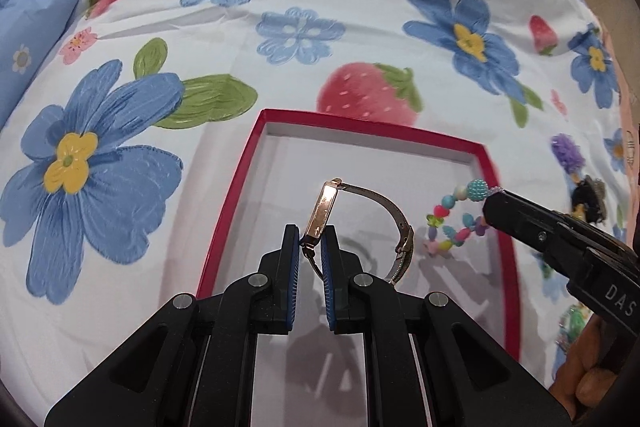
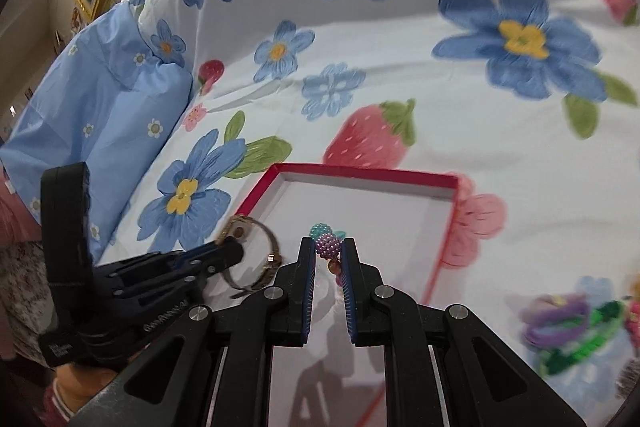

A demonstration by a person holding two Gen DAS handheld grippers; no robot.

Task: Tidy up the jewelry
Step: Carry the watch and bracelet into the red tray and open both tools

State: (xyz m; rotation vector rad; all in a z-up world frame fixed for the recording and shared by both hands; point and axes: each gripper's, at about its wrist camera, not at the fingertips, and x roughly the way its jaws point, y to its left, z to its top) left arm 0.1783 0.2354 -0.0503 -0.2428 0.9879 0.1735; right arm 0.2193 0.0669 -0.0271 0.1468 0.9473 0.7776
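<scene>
A red-rimmed box with a white inside lies on the flowered bedspread; it also shows in the right wrist view. My left gripper is shut on a gold wristwatch with a metal mesh band, held above the box floor; the watch also shows in the right wrist view. My right gripper is shut on a colourful bead bracelet, over the box; the bracelet hangs from the right gripper's tip in the left wrist view.
Hair ties and scrunchies, purple and green, lie on the bedspread right of the box. A purple fuzzy piece and a dark one lie there too. A blue pillow stands at the left.
</scene>
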